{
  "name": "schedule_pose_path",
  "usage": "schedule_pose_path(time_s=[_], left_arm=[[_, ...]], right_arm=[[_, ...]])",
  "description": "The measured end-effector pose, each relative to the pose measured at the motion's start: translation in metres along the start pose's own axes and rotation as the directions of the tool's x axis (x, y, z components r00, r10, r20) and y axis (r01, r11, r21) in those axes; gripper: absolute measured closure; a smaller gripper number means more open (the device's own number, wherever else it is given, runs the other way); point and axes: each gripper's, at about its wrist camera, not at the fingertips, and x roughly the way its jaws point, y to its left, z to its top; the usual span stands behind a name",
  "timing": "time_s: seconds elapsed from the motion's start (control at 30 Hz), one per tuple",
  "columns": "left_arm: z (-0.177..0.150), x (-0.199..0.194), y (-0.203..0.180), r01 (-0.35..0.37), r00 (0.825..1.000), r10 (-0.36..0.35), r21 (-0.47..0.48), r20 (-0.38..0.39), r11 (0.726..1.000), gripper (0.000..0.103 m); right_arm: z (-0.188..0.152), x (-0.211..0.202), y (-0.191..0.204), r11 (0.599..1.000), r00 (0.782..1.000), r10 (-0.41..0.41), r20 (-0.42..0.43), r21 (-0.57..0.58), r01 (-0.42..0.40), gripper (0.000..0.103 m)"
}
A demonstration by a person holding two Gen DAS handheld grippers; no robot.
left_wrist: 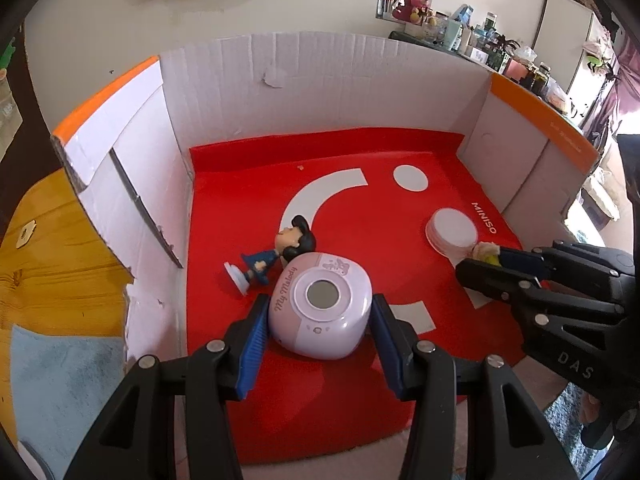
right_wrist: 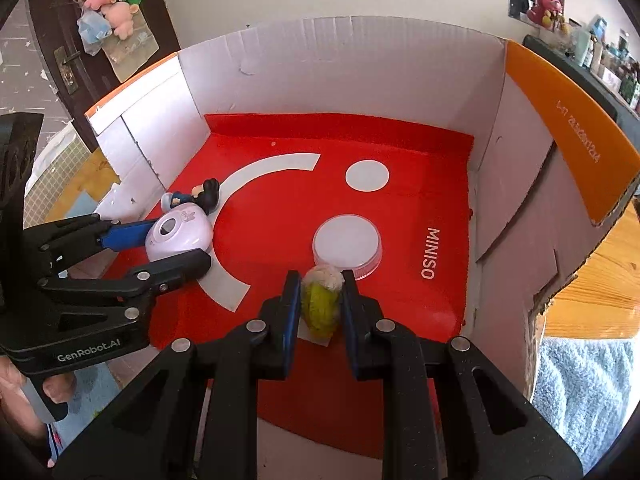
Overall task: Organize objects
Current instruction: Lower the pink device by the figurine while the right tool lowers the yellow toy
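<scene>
- The left gripper has its jaws partly open around a pink toy camera; the blue pads sit at its two sides, and whether they press or only flank it is hard to tell.
- The right gripper has its jaws closed on a small yellow-green fuzzy toy, low over the red floor of the cardboard box.
- A dark-haired figurine lies just beyond the left jaws, touching the camera; setting the camera down or nudging it could shove the figurine.
- A white round lid lies just ahead of the right jaws; releasing the fuzzy toy here could land it against the lid.
- The two grippers work near each other and could collide.
- The right wrist view shows the fuzzy toy's whole body; the left wrist view shows only its tip.
- The left wrist view shows the camera's lens and lettering.
</scene>
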Motion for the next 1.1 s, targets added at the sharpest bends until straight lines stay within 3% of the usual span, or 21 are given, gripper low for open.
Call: schedule_pose_path(time_s=[1.1], left_arm=[[0.0023, 0.0043, 0.0015, 0.010, 1.000, -0.010, -0.010, 0.015, 1.000, 0.049]], right_arm=[[-0.0017, -0.0054, -0.0013, 1.000, 1.000, 0.016, 0.001, 0.005, -0.016, 0.084]])
